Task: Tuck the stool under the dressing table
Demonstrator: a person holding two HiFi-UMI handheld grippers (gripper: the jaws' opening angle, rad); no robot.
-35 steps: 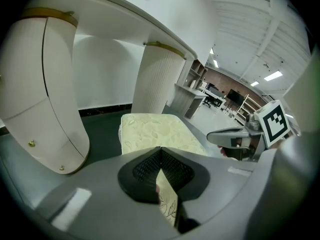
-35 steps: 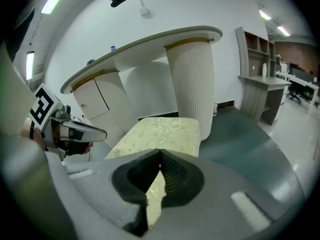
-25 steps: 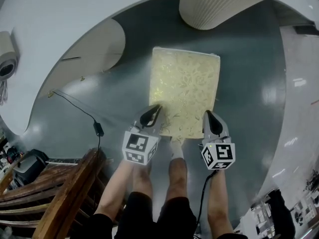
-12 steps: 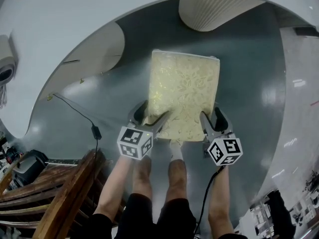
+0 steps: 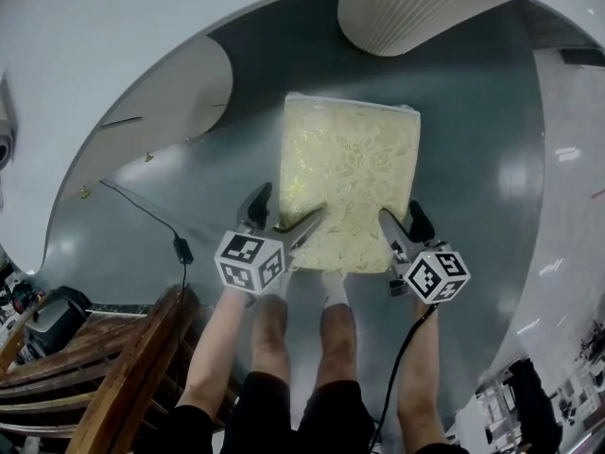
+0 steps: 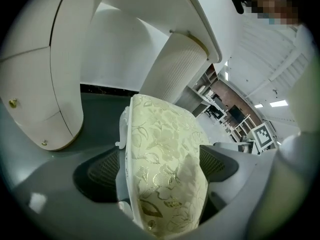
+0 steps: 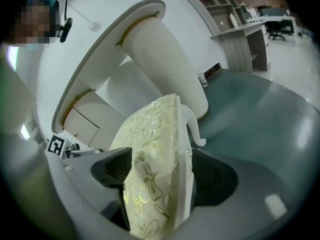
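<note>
The stool (image 5: 350,183) has a cream cushion with a gold leaf pattern and white legs. It stands on the grey floor, its far end near the ribbed pedestal (image 5: 406,12) of the white dressing table (image 5: 142,26). My left gripper (image 5: 284,211) straddles the seat's near left corner, one jaw outside the edge and one over the cushion. My right gripper (image 5: 402,218) straddles the near right corner the same way. Both have just been opening, and the seat edge (image 6: 160,174) (image 7: 160,184) sits between each pair of wide jaws without being squeezed.
A white drawer unit (image 5: 180,97) curves in at the left of the stool. A black cable (image 5: 142,201) with a plug (image 5: 186,249) crosses the floor. Brown wooden furniture (image 5: 123,367) stands at the lower left. The person's legs (image 5: 293,348) are behind the stool.
Both grippers were shut above the stool's near edge. They have spread their jaws, rolled and sunk over the seat's two near corners. The stool has stayed put.
</note>
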